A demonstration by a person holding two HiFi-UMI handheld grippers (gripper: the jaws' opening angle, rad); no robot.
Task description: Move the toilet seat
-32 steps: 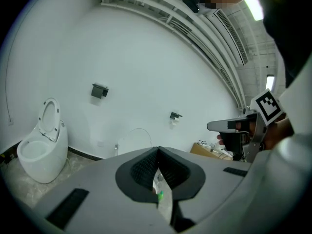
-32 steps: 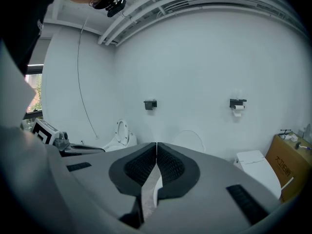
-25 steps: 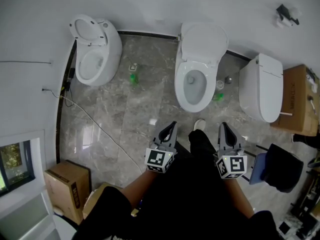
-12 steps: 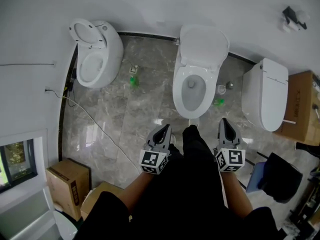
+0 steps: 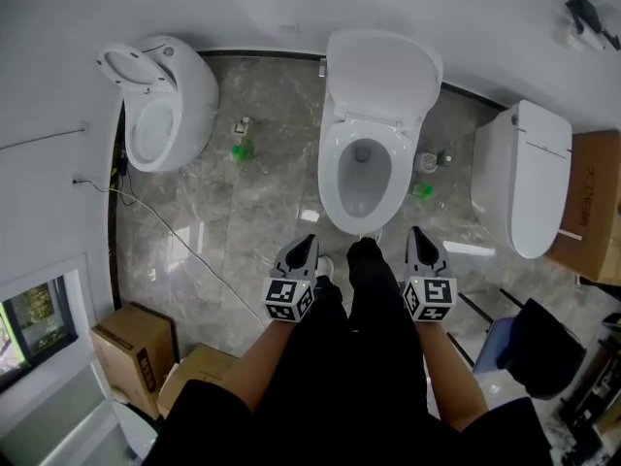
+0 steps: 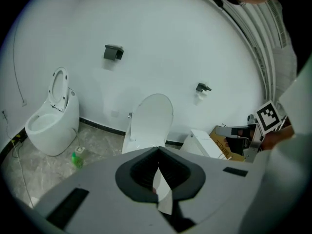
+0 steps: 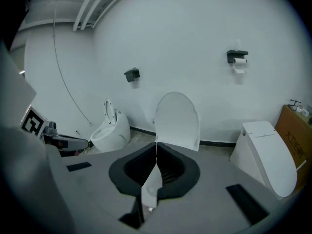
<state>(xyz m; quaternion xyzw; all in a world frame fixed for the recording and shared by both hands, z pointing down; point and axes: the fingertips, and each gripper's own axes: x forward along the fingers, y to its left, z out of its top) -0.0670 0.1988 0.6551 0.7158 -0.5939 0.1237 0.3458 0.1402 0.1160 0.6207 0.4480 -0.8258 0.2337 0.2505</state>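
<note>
In the left gripper view, the bowl of the middle toilet [image 6: 152, 121] is largely hidden behind the left gripper [image 6: 158, 151], and only its raised lid is shown; the same is done by the right gripper [image 7: 156, 147] in its own view. In the head view, the cardboard box [image 5: 594, 207] at the right and the window [image 5: 34, 323] at the left are cut off by the edges. The green thing [image 5: 240, 150] on the floor is too small to be identified.

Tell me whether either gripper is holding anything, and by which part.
Nothing is held: the left gripper and right gripper are both shut and empty, short of the middle toilet.
</note>
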